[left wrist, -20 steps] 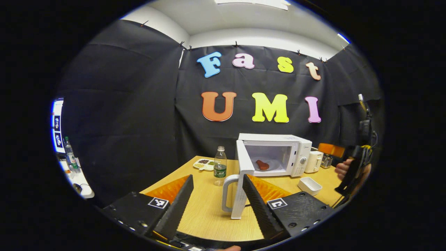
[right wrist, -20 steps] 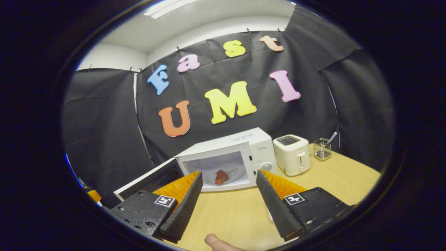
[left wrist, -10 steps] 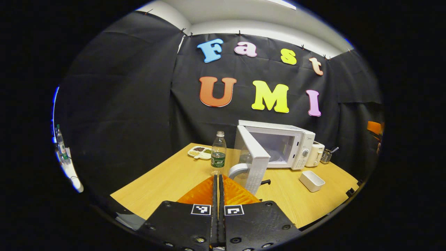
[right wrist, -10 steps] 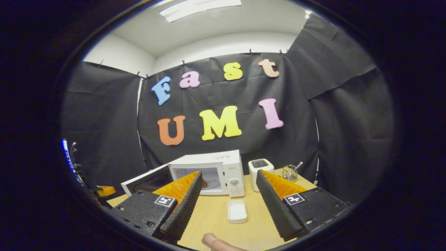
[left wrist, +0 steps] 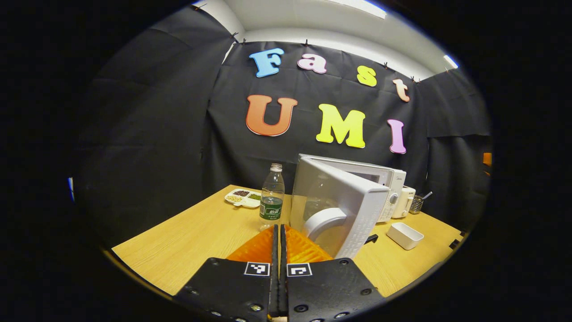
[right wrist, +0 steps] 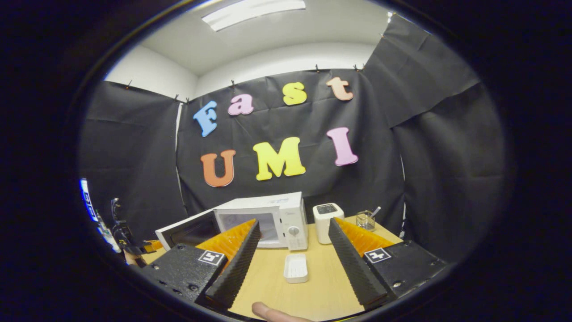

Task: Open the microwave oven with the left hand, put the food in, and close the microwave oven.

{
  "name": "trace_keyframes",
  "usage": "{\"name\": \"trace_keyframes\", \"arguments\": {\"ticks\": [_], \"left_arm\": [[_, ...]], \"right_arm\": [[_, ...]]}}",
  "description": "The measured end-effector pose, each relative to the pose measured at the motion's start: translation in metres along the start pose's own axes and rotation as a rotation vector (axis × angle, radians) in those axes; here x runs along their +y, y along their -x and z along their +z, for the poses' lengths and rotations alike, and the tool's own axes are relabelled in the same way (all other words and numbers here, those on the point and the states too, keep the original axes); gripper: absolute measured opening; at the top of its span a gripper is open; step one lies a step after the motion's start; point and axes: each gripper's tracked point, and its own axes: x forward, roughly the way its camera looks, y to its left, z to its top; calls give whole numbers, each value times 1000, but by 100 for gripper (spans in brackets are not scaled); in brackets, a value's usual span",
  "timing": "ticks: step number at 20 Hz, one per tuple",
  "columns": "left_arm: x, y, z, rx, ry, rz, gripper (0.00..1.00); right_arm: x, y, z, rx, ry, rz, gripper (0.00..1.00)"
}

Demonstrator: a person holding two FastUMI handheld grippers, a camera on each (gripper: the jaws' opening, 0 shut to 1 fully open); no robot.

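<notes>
White microwave door [left wrist: 335,201] stands half-swung just ahead of the left hand-held gripper [left wrist: 279,241], fingers pressed together, holding nothing; closing is underway, needing a push until it latches; right hand-held gripper [right wrist: 292,243] gapes empty

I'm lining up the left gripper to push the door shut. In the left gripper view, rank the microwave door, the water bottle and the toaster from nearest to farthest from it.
1. Microwave door: just ahead of the shut left gripper, slightly right, partly open.
2. Water bottle: straight ahead, left of the door, farther back on the table.
3. Toaster: far right, beyond the microwave body.
</notes>
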Motion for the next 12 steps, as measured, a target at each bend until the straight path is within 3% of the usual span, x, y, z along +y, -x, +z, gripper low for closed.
{"name": "trace_keyframes", "arguments": {"ticks": [8, 12], "left_arm": [[-58, -10, -8, 3, -78, -90, 0], [-93, -24, -23, 24, -64, -150, 0]], "right_arm": [[-22, 16, 11, -19, -11, -25, 98], [-33, 25, 15, -34, -11, -42, 98]]}}
